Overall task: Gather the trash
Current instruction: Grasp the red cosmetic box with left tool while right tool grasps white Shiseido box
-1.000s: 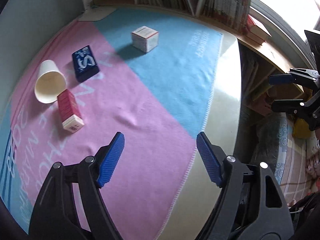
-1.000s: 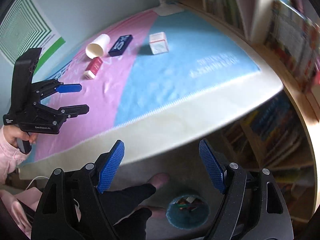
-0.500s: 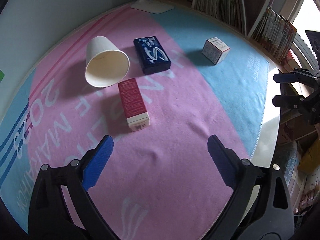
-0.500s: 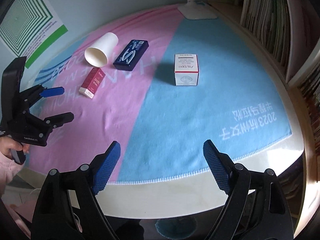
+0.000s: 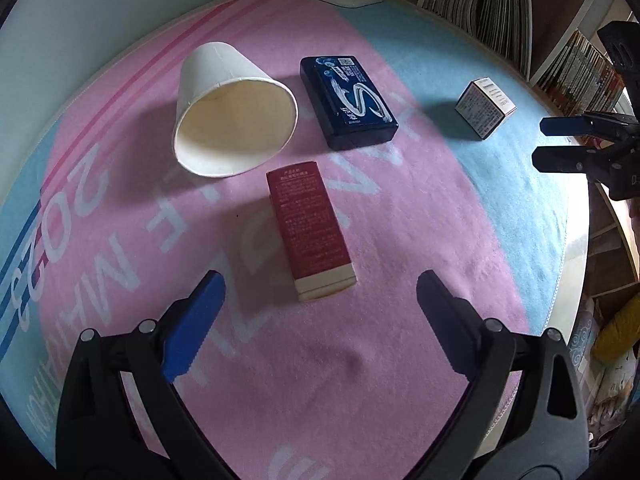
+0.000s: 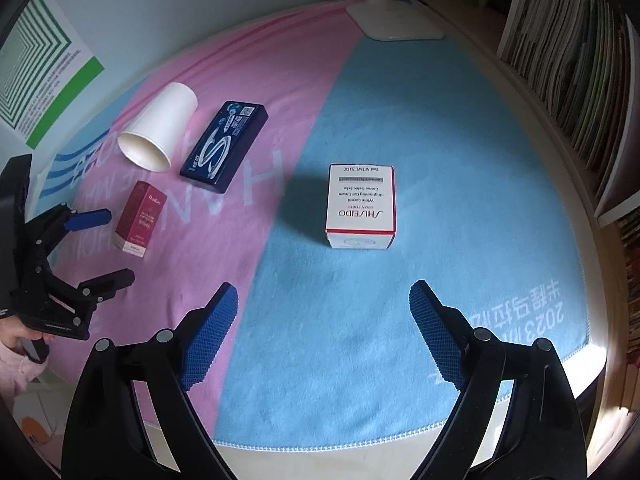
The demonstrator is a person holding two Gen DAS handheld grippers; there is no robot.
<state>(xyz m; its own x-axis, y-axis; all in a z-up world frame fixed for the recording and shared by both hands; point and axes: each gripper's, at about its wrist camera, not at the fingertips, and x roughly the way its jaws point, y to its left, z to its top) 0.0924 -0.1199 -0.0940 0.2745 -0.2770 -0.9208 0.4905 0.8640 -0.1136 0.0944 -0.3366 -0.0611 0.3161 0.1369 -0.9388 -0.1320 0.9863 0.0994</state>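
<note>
The left gripper [image 5: 320, 308] is hanging wide and empty over the red box [image 5: 308, 236]; the right gripper [image 6: 324, 316] is opening, empty, near the white box [image 6: 360, 208].

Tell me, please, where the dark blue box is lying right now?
In the left wrist view the dark blue box lies flat on the pink part of the cloth, just right of the tipped paper cup and beyond the red carton.

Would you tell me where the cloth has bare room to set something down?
Free: the blue half around the white box, toward the lamp base and near hem. Crowded: the pink side, where paper cup, navy box and red carton cluster.
</note>
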